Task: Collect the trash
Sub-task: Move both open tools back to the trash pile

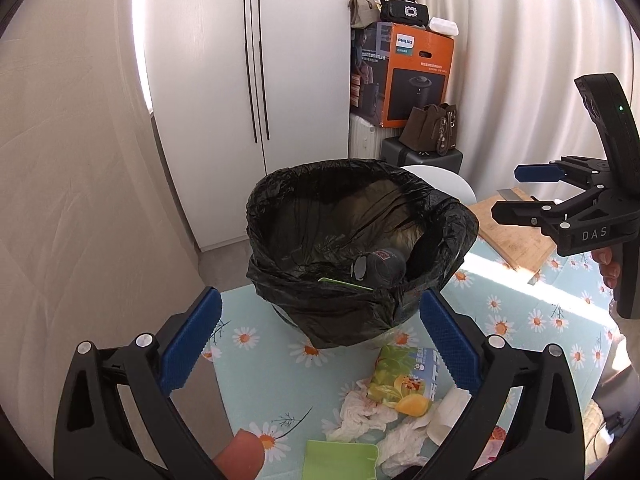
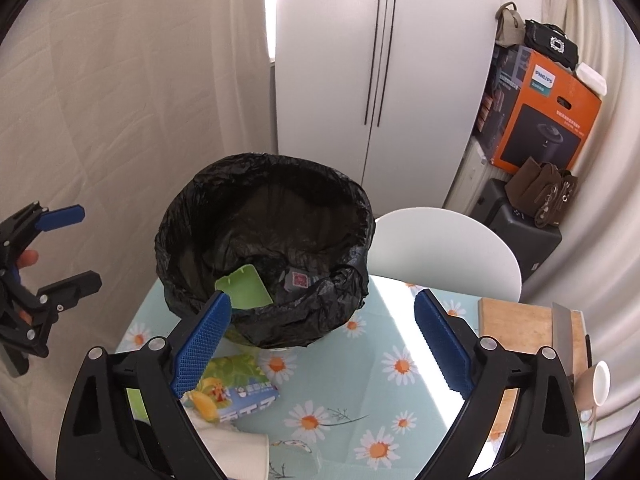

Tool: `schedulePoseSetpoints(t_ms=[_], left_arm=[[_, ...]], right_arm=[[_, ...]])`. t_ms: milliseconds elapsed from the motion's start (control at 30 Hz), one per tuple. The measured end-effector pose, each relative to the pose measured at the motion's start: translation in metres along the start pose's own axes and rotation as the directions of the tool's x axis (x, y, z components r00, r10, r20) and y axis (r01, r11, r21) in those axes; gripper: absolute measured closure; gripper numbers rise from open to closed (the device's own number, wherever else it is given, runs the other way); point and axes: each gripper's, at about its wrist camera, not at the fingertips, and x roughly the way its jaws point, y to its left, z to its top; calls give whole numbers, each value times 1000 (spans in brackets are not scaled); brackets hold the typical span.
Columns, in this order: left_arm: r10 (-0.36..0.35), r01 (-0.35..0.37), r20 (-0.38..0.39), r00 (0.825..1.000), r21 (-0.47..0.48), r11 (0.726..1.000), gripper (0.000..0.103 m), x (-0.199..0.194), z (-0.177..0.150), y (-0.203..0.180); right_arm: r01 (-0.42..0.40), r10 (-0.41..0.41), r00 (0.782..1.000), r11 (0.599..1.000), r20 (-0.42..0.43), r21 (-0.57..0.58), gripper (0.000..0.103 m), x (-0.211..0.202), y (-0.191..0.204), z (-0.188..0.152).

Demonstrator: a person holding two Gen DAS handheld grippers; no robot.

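Crumpled tissues (image 1: pixel 372 412) and a fruit-print carton (image 1: pixel 404 380), its long axis running away from me, lie between my left gripper's (image 1: pixel 316 340) spread, empty jaws. Beyond them stands the black-lined bin (image 1: pixel 360 240). My right gripper (image 2: pixel 324 344) gapes empty too.

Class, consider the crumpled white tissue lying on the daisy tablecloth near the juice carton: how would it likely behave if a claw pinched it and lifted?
The crumpled tissue looks soft and creased, so it would probably compress and droop rather than hold shape. It seems very light, so a push may just slide or scatter it. Its loose folds touch the juice carton, which might get nudged.
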Motion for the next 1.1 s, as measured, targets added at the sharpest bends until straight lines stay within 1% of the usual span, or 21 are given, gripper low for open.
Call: schedulePoseSetpoints(t_ms=[167,267,400,500,600,700,800,933,1100], left_arm=[[25,-26,-28,999,-34,999,6,-17,-22,-7],[47,-49,-35,998,-58,997,6,-26,-35,-12],[71,-77,-64,995,-94,993,6,-33,-52,-17],[92,-100,-84,992,-100,990,6,-37,-65,-23],[106,-118,-111,988,-112,987,6,-39,-79,-28],[113,-132,-144,983,-126,983,6,-40,-91,-34],[107,-129,-157,982,-140,982,6,-45,-101,-39],[132,-160,-174,976,-156,975,6,-49,-113,-47],[134,-174,-202,970,-198,965,6,-52,-130,-55]], right_arm=[[-15,14,1000,999,-18,-47,14,-9,13,-18],[-41,39,999,997,-34,-59,14,-13,18,-29],[-104,103,993,994,-55,-34,14,-17,20,-41],[-100,96,993,994,-70,-48,14,-16,24,-52],[-117,113,990,992,-89,-40,14,-14,24,-61],[-99,93,990,994,-108,-51,14,-10,21,-71],[-99,91,987,993,-134,-56,14,-5,17,-81],[-93,83,983,994,-166,-57,14,1,8,-94],[-107,90,975,992,-205,-73,14,9,1,-111]])
